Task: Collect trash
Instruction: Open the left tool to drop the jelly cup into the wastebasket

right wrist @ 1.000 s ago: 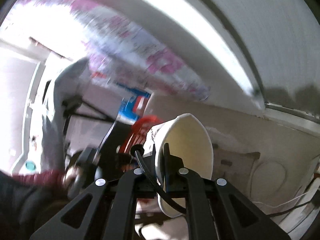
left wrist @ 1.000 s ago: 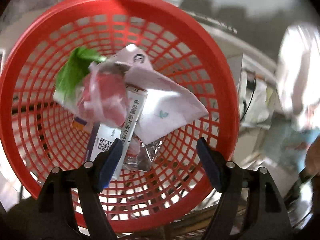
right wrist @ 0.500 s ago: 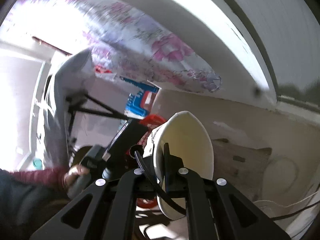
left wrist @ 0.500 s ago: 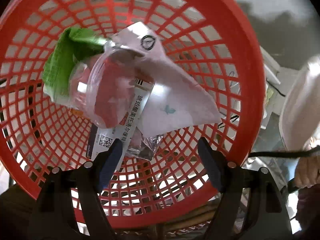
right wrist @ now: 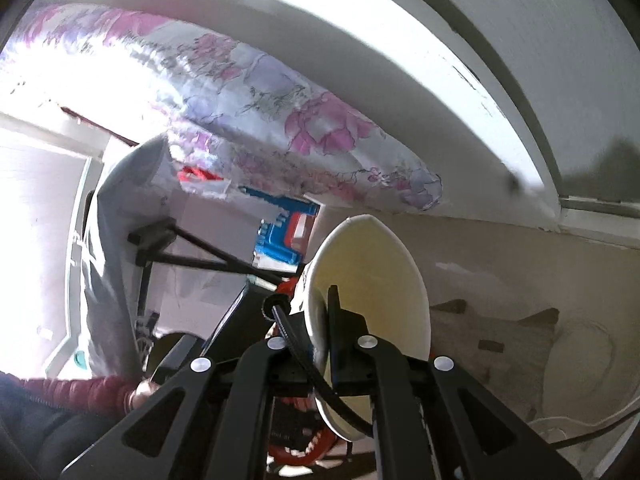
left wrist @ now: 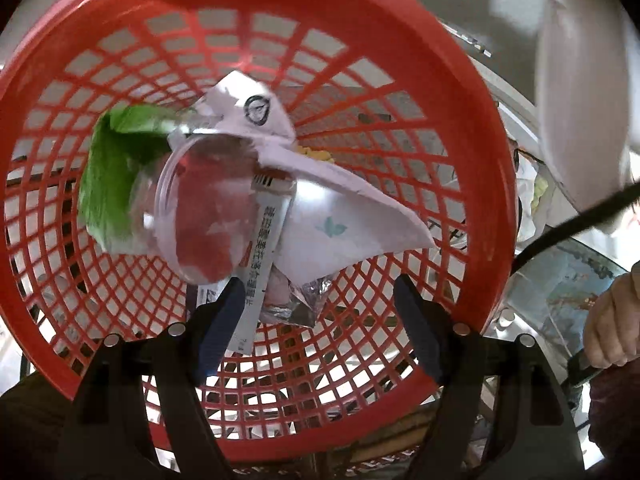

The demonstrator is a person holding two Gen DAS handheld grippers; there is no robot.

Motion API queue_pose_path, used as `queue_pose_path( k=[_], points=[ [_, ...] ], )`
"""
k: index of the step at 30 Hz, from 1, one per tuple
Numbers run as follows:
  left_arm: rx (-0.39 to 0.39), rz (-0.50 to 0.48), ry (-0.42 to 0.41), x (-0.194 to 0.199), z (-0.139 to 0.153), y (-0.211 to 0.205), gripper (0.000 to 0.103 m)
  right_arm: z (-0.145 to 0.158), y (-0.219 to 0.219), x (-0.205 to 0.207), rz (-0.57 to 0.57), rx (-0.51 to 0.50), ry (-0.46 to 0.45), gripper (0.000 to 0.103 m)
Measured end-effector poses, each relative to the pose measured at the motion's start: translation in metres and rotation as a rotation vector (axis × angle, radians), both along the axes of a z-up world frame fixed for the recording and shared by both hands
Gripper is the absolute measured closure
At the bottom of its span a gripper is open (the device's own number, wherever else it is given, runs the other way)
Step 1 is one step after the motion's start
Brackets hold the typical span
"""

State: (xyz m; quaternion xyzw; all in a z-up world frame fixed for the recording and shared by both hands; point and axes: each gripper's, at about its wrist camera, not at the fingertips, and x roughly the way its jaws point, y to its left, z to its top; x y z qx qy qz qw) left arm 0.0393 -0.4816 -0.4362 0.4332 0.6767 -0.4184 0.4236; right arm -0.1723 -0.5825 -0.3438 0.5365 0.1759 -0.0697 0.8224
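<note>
Red plastic lattice fills the left wrist view: a basket [left wrist: 472, 128] holding a clear cup [left wrist: 200, 216], a green wrapper [left wrist: 112, 168], white torn paper [left wrist: 340, 220], a printed sachet [left wrist: 264, 248] and foil [left wrist: 304, 304] near its middle. The left gripper [left wrist: 320, 304] stands open above that pile, gripping nothing. Only the right wrist view shows the right gripper [right wrist: 324, 316] clamped on the rim of a white paper cup [right wrist: 372, 280], with the basket's red edge [right wrist: 296, 452] below it.
</note>
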Motion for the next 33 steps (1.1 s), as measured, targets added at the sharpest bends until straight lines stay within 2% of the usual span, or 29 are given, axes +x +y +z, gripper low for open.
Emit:
queue_pose_path(
  k=[5, 6, 8, 11, 15, 17, 18, 20, 22, 23, 24, 25, 26, 30, 33],
  points=[
    [-0.015, -0.001, -0.032, -0.002, 0.001, -0.003, 0.029, -0.016, -0.008, -0.009, -0.106, 0.082, -0.030, 0.096],
    [-0.009, -0.001, -0.037, -0.003, 0.001, -0.002, 0.029, -0.013, -0.009, -0.012, -0.118, 0.050, -0.010, 0.096],
    [0.000, 0.000, -0.036, -0.003, -0.002, 0.000, 0.029, 0.000, -0.008, -0.015, -0.124, -0.084, 0.057, 0.097],
    [0.016, -0.015, -0.019, -0.008, -0.009, 0.000, 0.029, 0.010, -0.007, -0.012, -0.132, -0.197, 0.107, 0.097],
    [0.019, -0.048, -0.021, -0.016, -0.011, -0.002, 0.029, 0.011, 0.005, 0.009, -0.140, -0.413, 0.211, 0.098],
    [0.020, -0.047, -0.019, -0.017, -0.012, -0.003, 0.029, 0.007, 0.006, 0.018, -0.142, -0.454, 0.227, 0.098],
    [0.020, -0.046, -0.018, -0.016, -0.012, -0.003, 0.029, 0.002, 0.002, 0.019, -0.139, -0.392, 0.192, 0.098],
    [0.019, -0.039, -0.017, -0.016, -0.012, -0.002, 0.029, -0.016, -0.013, 0.010, -0.162, -0.165, 0.069, 0.098],
    [0.022, -0.021, -0.008, -0.012, -0.012, -0.001, 0.029, -0.045, -0.028, -0.002, -0.197, 0.125, -0.106, 0.097],
    [0.023, -0.013, -0.004, -0.011, -0.013, 0.000, 0.029, -0.068, -0.035, -0.003, -0.171, 0.307, -0.224, 0.097],
    [0.023, -0.009, -0.003, -0.007, -0.015, 0.001, 0.029, -0.078, -0.038, -0.003, -0.153, 0.375, -0.261, 0.097],
    [0.023, -0.007, -0.002, -0.007, -0.015, 0.001, 0.029, -0.086, -0.037, 0.000, -0.111, 0.408, -0.278, 0.097],
    [0.022, -0.007, -0.003, -0.006, -0.015, 0.001, 0.029, -0.086, -0.034, 0.007, -0.039, 0.395, -0.259, 0.097],
    [0.001, 0.027, -0.009, 0.015, -0.004, -0.006, 0.030, -0.060, -0.015, 0.026, 0.171, 0.237, -0.191, 0.097],
    [-0.006, 0.048, 0.001, 0.021, -0.001, -0.008, 0.030, -0.051, -0.013, 0.026, 0.210, 0.173, -0.143, 0.097]
  ],
)
